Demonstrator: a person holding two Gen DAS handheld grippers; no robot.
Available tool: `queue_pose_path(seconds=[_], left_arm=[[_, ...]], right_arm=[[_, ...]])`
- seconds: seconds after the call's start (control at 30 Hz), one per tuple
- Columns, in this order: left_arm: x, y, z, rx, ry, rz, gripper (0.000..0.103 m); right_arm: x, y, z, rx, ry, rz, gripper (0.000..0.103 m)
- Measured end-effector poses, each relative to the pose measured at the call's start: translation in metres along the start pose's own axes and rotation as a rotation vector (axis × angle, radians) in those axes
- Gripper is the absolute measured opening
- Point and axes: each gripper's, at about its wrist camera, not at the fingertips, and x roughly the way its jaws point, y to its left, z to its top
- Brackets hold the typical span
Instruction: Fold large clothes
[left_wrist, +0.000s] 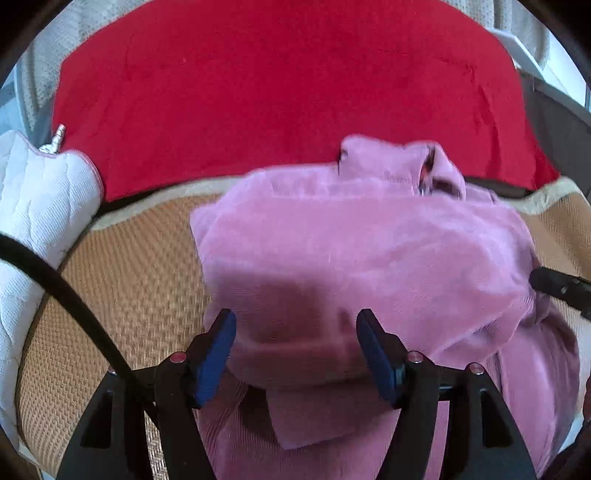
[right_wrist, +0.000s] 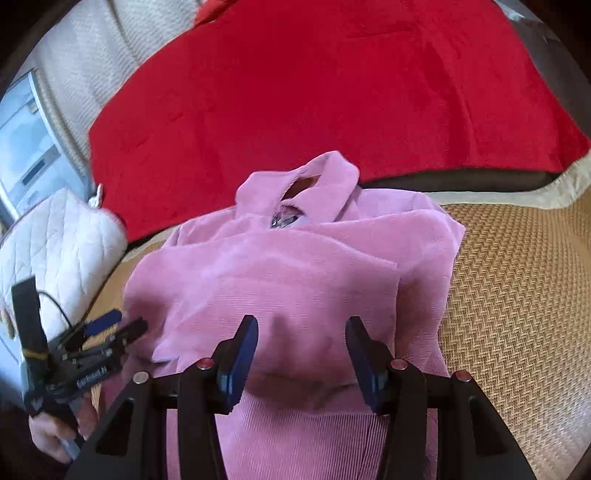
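Observation:
A pink corduroy garment (left_wrist: 362, 251) lies partly folded on a woven tan mat (left_wrist: 129, 280), collar toward the far side. It also shows in the right wrist view (right_wrist: 295, 273), with the collar (right_wrist: 332, 177) at the top. My left gripper (left_wrist: 295, 332) is open, its blue pads on either side of a folded edge of the garment, not closed on it. My right gripper (right_wrist: 301, 339) is open over the garment's near fold. The left gripper also shows in the right wrist view (right_wrist: 110, 325), at the garment's left edge.
A red blanket (left_wrist: 280, 92) covers the surface behind the mat. A white quilted cushion (left_wrist: 33, 206) lies at the left, with a small metal object (left_wrist: 55, 138) beside it. A black cable (left_wrist: 66, 295) crosses the left wrist view. A grey appliance (right_wrist: 26, 147) stands far left.

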Motion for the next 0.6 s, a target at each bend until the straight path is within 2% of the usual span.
queue_pose_path(seconds=[0.07, 0.13, 0.2, 0.33, 0.47, 0.53, 0.6], left_arm=[[0.005, -0.004, -0.007, 0.037, 0.038, 0.0, 0.068], [0.0, -0.006, -0.012, 0.082, 0.025, 0.013, 0.068], [-0.01, -0.004, -0.014, 0.086, 0.004, 0.017, 0.068], [-0.039, 0.013, -0.022, 0.02, -0.032, -0.066, 0.068], [-0.074, 0.027, -0.04, -0.003, -0.091, -0.138, 0.068], [-0.095, 0.033, -0.059, -0.011, -0.119, -0.166, 0.068], [-0.111, 0.042, -0.085, -0.037, -0.111, -0.223, 0.069]], right_arm=[[0.015, -0.002, -0.007, -0.007, 0.091, 0.005, 0.053], [0.017, -0.003, -0.009, -0.014, 0.089, 0.006, 0.053], [0.007, -0.002, -0.007, -0.02, 0.076, 0.005, 0.054], [-0.029, -0.004, -0.012, -0.036, 0.038, 0.064, 0.054], [-0.067, -0.022, -0.037, -0.066, 0.055, 0.102, 0.058], [-0.083, -0.031, -0.052, -0.07, 0.065, 0.109, 0.058], [-0.107, -0.05, -0.075, -0.056, 0.058, 0.14, 0.059]])
